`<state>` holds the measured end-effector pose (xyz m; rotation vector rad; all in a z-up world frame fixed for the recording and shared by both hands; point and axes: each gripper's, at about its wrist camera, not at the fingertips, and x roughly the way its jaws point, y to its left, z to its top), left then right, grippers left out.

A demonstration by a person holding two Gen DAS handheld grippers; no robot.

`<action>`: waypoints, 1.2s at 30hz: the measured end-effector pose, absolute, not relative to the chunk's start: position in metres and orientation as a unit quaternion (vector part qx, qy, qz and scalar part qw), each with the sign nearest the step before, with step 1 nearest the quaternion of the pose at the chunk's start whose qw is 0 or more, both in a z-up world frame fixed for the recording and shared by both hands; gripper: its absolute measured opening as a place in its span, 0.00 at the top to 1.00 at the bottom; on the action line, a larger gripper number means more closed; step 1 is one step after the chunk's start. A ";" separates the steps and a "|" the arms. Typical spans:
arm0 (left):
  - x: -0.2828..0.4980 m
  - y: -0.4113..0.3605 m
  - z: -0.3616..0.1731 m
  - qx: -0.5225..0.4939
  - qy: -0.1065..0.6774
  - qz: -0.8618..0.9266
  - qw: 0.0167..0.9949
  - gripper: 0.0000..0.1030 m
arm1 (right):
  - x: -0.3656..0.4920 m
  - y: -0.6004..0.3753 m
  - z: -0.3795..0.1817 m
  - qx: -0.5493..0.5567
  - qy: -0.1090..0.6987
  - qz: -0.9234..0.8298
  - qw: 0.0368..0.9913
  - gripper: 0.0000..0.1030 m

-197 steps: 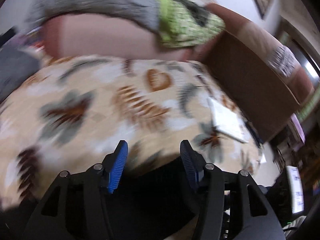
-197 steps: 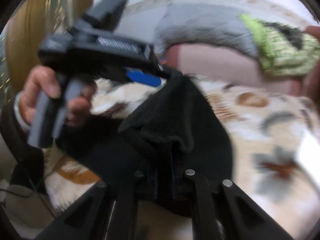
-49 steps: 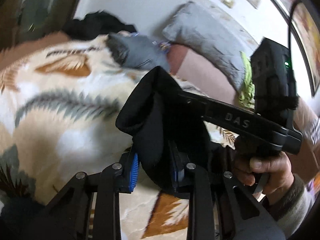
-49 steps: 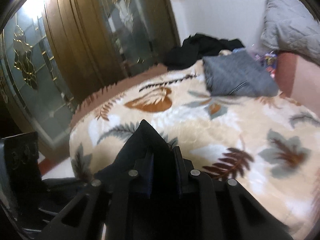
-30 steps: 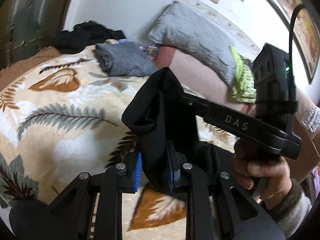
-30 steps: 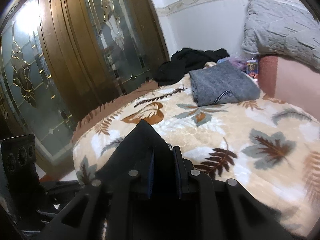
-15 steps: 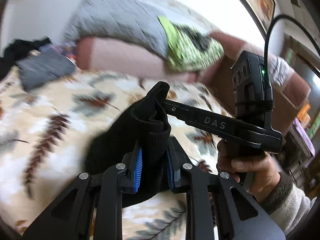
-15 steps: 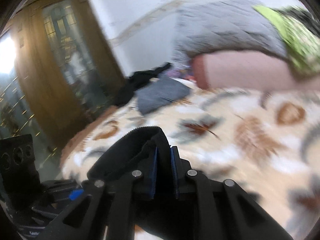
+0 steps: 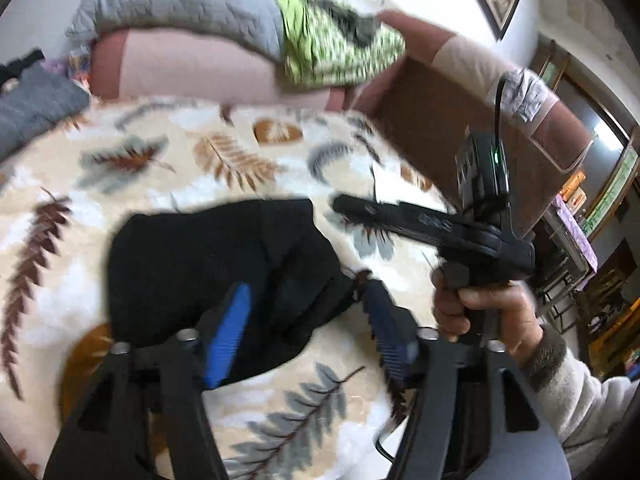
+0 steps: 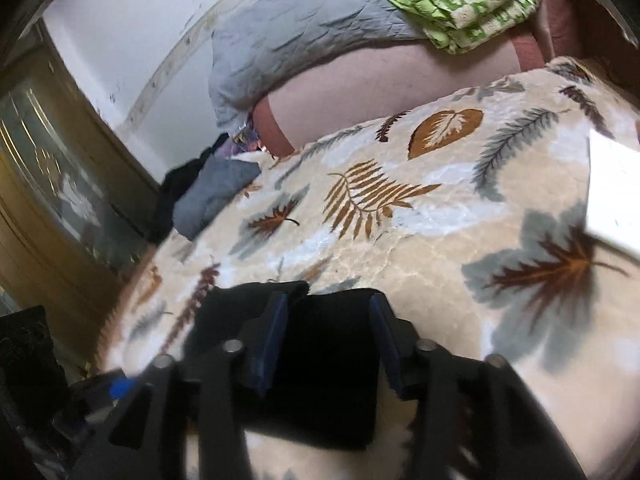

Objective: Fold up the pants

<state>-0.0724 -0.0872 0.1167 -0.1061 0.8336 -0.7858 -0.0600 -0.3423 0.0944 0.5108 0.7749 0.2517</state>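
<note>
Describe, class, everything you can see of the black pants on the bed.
The black pants are a soft, matte, knit-looking garment, gathered into a compact folded bundle with a rumpled top layer. They lie on the leaf-print blanket, near its front edge. The left gripper and right gripper each straddle part of the cloth; both have just been opening, and their blue pads stand apart from the fabric, no longer pinching it. No label or fastening is visible.

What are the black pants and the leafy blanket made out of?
The black pants look like soft, matte knit or fleece; they slump in thick folds, though blur hides the weave. The leafy blanket looks like plush fleece with a slight sheen, fuzzy at its edge.
</note>
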 end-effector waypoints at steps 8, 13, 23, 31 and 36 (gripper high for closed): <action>-0.044 -0.062 0.084 -0.005 0.418 -0.255 0.872 0.38 | -0.061 -0.312 0.075 0.270 0.418 0.164 0.852 0.32; -0.046 -0.064 0.064 -0.003 0.436 -0.243 0.867 0.38 | -0.058 -0.294 0.078 0.260 0.424 0.178 0.849 0.32; -0.047 -0.069 0.061 0.003 0.430 -0.238 0.871 0.38 | -0.063 -0.309 0.090 0.312 0.413 0.183 0.836 0.08; -0.049 -0.071 0.060 0.005 0.428 -0.232 0.874 0.38 | -0.051 -0.277 0.059 0.259 0.464 0.179 0.828 0.81; -0.049 -0.070 0.070 0.004 0.424 -0.219 0.879 0.38 | -0.062 -0.278 0.086 0.224 0.414 0.174 0.865 0.87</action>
